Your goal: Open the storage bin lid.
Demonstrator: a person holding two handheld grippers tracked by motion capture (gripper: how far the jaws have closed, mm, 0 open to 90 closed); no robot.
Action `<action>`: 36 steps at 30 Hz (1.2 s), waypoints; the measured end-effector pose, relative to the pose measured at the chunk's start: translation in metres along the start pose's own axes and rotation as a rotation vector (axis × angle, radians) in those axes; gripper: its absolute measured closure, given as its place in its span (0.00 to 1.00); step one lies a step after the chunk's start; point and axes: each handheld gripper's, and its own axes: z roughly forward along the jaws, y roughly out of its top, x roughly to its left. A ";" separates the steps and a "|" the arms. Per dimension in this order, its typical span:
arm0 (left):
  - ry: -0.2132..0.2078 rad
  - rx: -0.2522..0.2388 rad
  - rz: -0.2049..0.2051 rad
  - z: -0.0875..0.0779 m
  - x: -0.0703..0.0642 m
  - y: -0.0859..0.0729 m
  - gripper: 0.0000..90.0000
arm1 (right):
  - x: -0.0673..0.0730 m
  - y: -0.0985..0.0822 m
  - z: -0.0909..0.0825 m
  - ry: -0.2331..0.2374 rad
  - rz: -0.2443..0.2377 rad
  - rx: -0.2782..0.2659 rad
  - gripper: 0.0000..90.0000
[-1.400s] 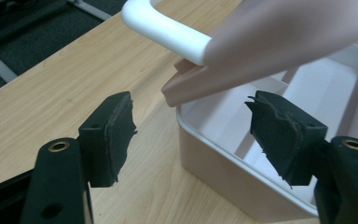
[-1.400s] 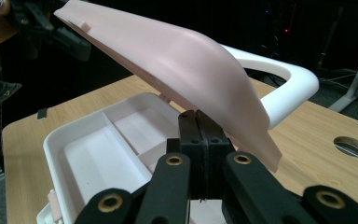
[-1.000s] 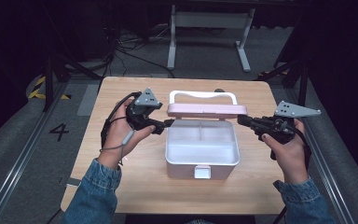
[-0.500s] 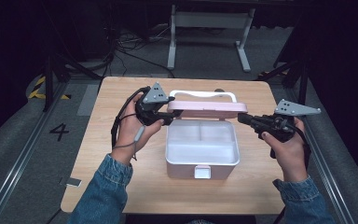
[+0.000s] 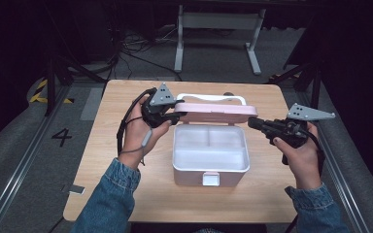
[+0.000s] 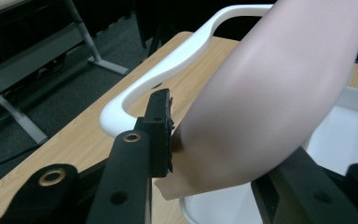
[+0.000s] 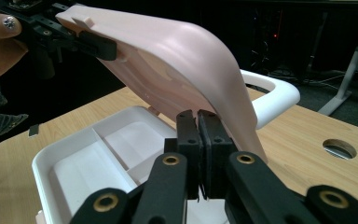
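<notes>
A white box sits mid-table, its pink lid raised on edge along the far side. The left tool pinches the lid's left corner. The right tool rests at the lid's right end, jaws pressed together. The lid hides most of the white handle behind it.

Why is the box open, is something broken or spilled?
Nothing looks broken or spilled. The left gripper grips the pink lid and holds it up over the white box, whose compartments look empty. The right gripper is shut beside the lid.
</notes>
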 end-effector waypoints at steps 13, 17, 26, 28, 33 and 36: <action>-0.005 0.060 -0.047 0.011 0.019 0.014 0.77 | -0.003 -0.006 -0.020 -0.049 0.004 0.013 0.87; 0.001 0.060 -0.070 0.017 0.026 0.017 0.76 | -0.006 -0.010 -0.029 -0.071 0.020 0.013 0.86; 0.010 0.083 -0.103 0.030 0.039 0.023 0.73 | -0.009 -0.017 -0.045 -0.117 0.040 0.010 0.85; 0.010 0.091 -0.119 0.033 0.042 0.023 0.73 | -0.010 -0.018 -0.048 -0.125 0.044 0.012 0.85; 0.018 0.107 -0.145 0.040 0.048 0.025 0.70 | -0.012 -0.021 -0.052 -0.139 0.050 0.017 0.84; 0.023 0.104 -0.165 0.045 0.052 0.025 0.69 | -0.012 -0.023 -0.053 -0.143 0.059 0.019 0.83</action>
